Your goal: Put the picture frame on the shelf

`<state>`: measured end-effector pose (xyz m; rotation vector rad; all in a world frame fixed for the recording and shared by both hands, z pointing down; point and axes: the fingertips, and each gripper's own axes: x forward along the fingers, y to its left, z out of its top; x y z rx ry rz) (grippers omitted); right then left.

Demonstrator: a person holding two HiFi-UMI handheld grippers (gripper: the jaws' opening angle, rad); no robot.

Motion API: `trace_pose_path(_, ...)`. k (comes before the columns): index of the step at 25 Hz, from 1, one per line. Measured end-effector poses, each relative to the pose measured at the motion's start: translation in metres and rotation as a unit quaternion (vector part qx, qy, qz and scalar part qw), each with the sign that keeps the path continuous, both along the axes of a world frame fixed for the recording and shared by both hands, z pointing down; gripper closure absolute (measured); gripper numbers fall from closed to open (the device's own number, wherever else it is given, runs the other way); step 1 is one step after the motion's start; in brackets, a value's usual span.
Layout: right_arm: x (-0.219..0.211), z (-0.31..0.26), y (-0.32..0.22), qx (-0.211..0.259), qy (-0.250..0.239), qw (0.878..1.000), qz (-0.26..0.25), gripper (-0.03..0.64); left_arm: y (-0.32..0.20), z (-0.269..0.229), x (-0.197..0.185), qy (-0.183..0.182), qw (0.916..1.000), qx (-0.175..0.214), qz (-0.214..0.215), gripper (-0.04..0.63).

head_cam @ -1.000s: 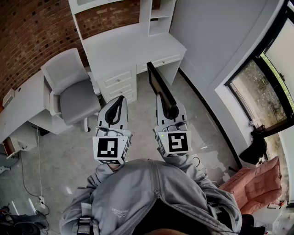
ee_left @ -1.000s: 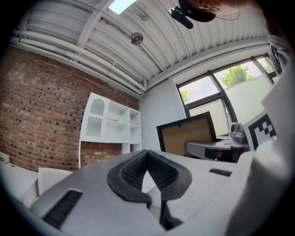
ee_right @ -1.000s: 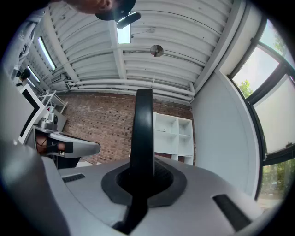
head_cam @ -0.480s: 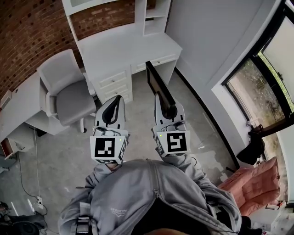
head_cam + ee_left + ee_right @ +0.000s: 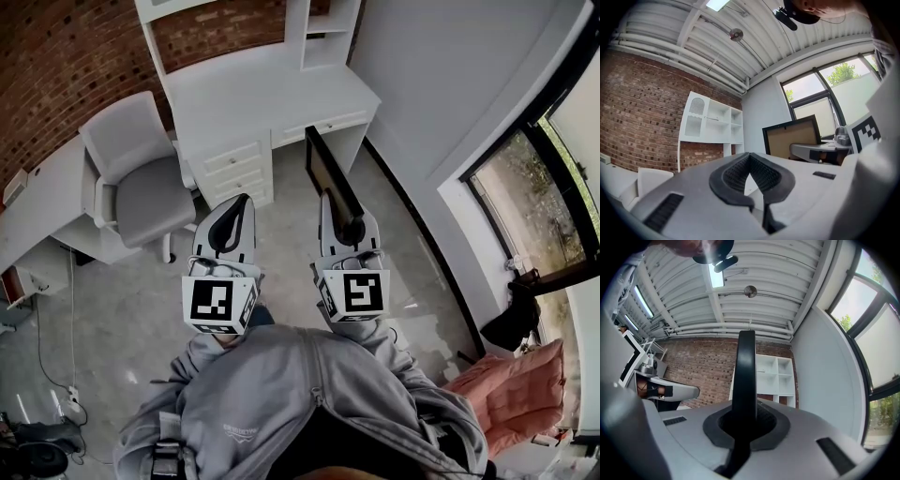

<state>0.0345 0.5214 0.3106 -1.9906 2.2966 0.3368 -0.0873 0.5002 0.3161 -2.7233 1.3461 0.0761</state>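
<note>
Ahead of both grippers, open grey floor (image 5: 141, 309) runs up to a white desk (image 5: 272, 89) set against a brick wall (image 5: 66, 66), with a white shelf unit (image 5: 711, 125) rising from the back of the desk. Left of the desk sits a grey chair (image 5: 141, 183), well apart from my left gripper (image 5: 750, 155). A plain white wall (image 5: 441, 103) bounds the right side, leaving a narrower strip of floor beside my right gripper (image 5: 745, 420). My left jaws are closed tip to tip with nothing between them. My right jaws are clamped on the picture frame (image 5: 330, 178), their pads pressing on its two faces near one end. From there the frame stands on edge and juts straight forward. In the right gripper view it shows as a thin black bar rising in front of the shelf unit. In the head view its far end stops just short of the desk's front edge, near the desk's right end. The frame's brown back faces my left gripper, beside it but not touching.
</note>
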Motion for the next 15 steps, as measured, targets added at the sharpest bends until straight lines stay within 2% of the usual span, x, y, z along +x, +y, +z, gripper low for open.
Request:
trace_pose_path(8,0.002,0.009,-0.054,-0.006,0.003,1.0,0.003,0.583,-0.057,0.012,0.002,0.009,0.9999,-0.009,0.005,0.589)
trace_pose_path(15,0.0,0.008,-0.139,-0.01,0.002,1.0,0.009,0.583,-0.142,0.01,0.001,0.01,0.9998,-0.009,0.014,0.589)
